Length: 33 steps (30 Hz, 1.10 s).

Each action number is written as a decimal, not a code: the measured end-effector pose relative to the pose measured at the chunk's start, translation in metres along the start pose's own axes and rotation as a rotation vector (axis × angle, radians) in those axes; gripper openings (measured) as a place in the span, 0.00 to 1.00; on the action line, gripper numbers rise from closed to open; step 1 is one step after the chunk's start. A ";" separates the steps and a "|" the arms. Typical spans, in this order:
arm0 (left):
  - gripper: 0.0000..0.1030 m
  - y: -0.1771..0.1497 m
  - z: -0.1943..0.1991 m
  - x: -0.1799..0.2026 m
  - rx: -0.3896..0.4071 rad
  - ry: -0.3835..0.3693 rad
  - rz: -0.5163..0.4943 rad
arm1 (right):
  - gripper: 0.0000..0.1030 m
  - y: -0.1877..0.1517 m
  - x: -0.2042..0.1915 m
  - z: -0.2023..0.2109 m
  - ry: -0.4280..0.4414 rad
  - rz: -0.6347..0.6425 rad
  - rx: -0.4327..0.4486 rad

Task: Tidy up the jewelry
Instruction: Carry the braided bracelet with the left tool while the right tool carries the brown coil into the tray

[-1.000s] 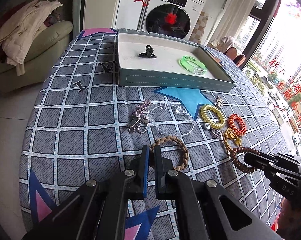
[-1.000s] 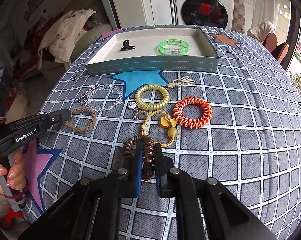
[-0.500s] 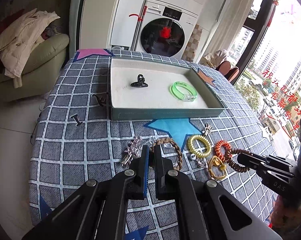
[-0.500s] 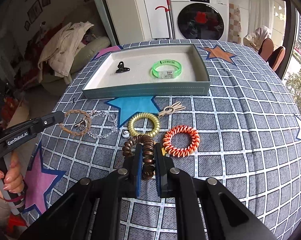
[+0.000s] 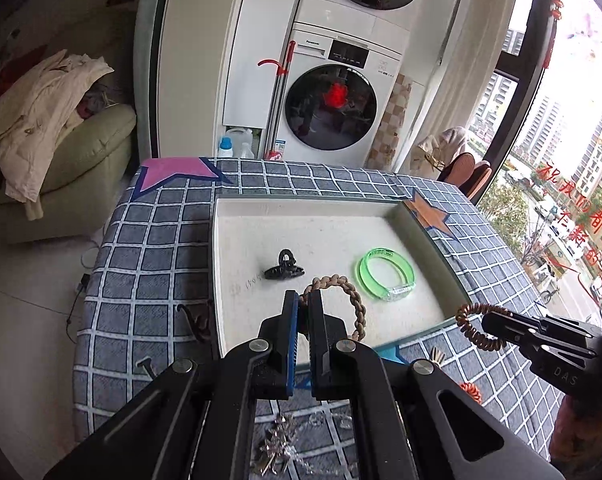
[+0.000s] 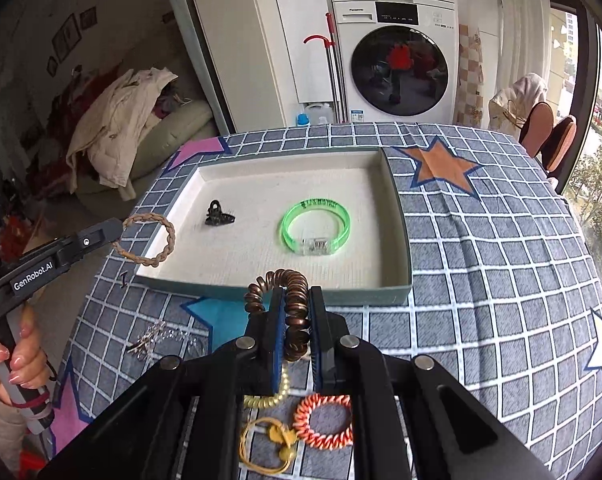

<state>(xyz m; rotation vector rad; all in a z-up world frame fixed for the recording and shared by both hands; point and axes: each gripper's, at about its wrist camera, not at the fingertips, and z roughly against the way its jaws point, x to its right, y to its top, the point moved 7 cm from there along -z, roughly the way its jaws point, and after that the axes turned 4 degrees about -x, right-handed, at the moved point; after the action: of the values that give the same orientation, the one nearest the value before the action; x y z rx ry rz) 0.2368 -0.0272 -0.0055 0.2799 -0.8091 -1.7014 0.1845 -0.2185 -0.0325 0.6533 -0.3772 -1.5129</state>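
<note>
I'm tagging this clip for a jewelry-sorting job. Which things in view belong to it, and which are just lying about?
Job:
- tray
- braided bracelet, held by left gripper
- brown coil band, held by right gripper
- green bangle
- black claw clip
- orange coil band

Lying about:
- washing machine
- coat

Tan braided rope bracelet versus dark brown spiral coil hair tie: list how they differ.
The tan braided rope bracelet is a thin, pale plait; the dark brown spiral coil hair tie is thick, glossy coil. The bracelet hangs from the left gripper, the coil from the right gripper. Both are loops, lifted near the shallow tray.
</note>
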 end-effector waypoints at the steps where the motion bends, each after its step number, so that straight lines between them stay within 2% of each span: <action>1: 0.23 0.003 -0.006 0.000 -0.008 0.001 0.001 | 0.12 0.006 0.002 -0.005 -0.003 -0.002 0.001; 8: 0.23 0.007 -0.047 -0.003 -0.082 0.008 -0.001 | 0.12 0.036 0.016 -0.050 -0.016 -0.047 -0.047; 12: 0.23 -0.005 -0.064 -0.005 -0.137 0.031 -0.030 | 0.12 0.032 0.029 -0.071 -0.019 -0.101 -0.111; 17: 0.23 -0.012 -0.087 -0.011 -0.184 0.068 -0.031 | 0.12 0.022 0.037 -0.088 -0.039 -0.096 -0.158; 21: 0.23 -0.010 -0.100 -0.016 -0.195 0.113 -0.020 | 0.12 0.023 0.040 -0.104 -0.033 -0.117 -0.178; 27: 0.24 -0.003 -0.115 -0.022 -0.192 0.184 -0.016 | 0.12 0.041 0.042 -0.120 -0.057 -0.120 -0.147; 33: 0.24 -0.001 -0.120 -0.016 -0.172 0.267 -0.100 | 0.13 0.045 0.042 -0.131 -0.089 -0.103 -0.137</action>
<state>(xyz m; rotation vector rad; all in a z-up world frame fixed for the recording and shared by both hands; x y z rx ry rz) 0.3098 -0.0561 -0.0972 0.4240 -0.4560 -1.7686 0.3015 -0.2422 -0.1140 0.5050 -0.3081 -1.6542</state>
